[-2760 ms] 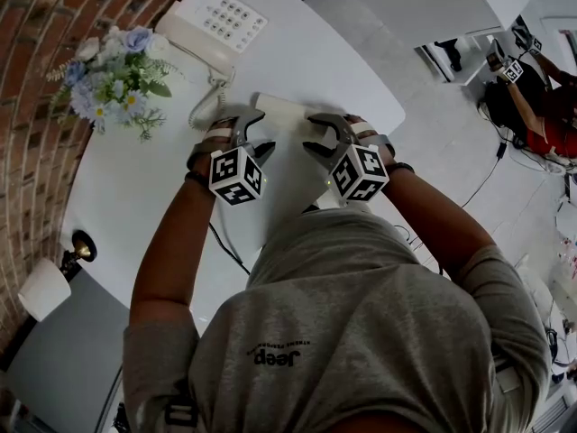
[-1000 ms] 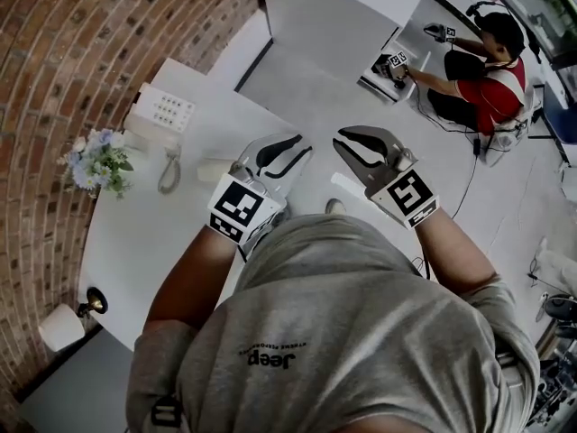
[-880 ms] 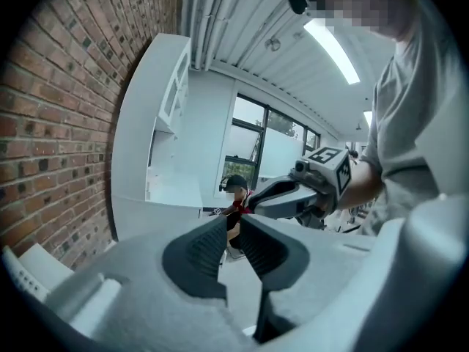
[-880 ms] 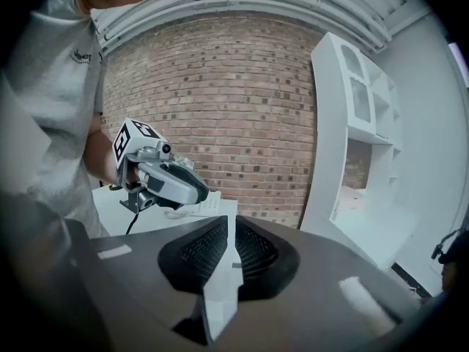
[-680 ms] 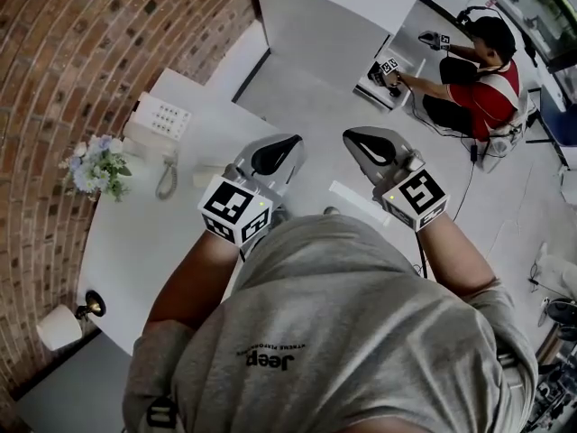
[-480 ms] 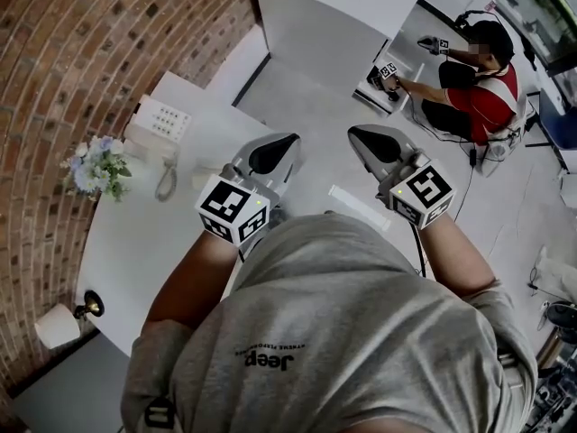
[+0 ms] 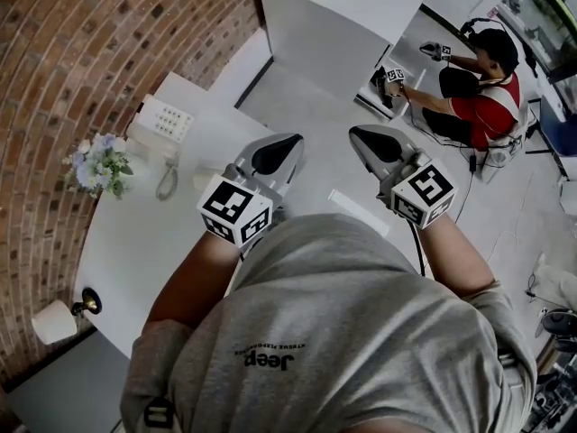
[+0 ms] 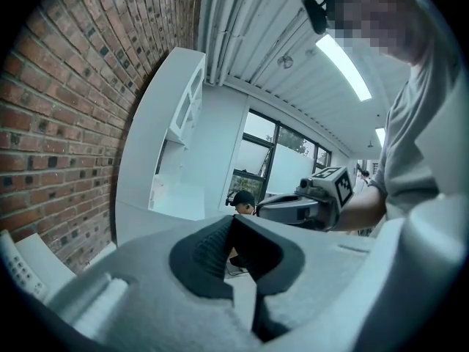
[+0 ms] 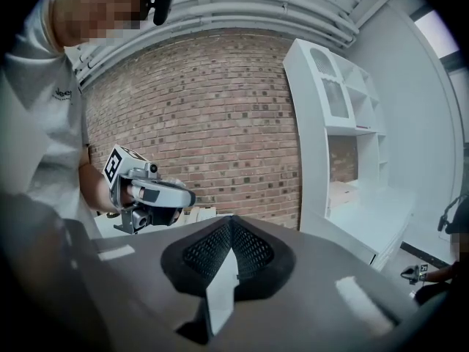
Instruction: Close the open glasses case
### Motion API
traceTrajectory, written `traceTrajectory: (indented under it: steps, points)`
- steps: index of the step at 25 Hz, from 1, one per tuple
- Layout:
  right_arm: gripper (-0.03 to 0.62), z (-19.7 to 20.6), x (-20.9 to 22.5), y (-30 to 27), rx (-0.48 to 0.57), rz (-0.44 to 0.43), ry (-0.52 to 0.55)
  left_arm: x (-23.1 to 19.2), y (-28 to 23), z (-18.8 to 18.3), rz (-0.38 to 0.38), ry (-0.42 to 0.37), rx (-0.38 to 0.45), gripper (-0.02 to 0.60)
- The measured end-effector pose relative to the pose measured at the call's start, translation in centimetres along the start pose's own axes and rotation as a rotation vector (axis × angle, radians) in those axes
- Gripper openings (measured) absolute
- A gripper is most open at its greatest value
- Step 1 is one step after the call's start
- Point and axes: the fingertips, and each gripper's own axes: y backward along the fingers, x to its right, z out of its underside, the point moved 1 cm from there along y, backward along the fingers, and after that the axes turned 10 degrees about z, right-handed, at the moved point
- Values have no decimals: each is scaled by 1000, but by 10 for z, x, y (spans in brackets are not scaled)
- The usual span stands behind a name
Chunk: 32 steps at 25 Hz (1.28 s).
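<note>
1. We held the left tool point(image 7: 290, 144) and right tool point(image 7: 359, 135) raised, each with jaws together on nothing.
2. The glasses case point(image 7: 206, 179) lay on the tabletop point(image 7: 144, 234) at the left tool's nine o'clock.

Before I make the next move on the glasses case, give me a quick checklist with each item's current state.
1. Left gripper fingers together, nothing between them: ok.
2. Right gripper fingers together, nothing between them: ok.
3. Both grippers held above the table, touching nothing: ok.
4. Glasses case lid shut: cannot tell. In the head view only a pale sliver shows beside the left gripper.
5. Telephone and flowers well apart from both grippers: ok.
</note>
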Motion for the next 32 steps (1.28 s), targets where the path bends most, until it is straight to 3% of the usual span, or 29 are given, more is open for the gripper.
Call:
traceTrajectory:
  steps: [32]
  points:
    - [8, 7, -4, -14, -43, -15, 23, -7, 1, 5, 9, 2, -10, -3]
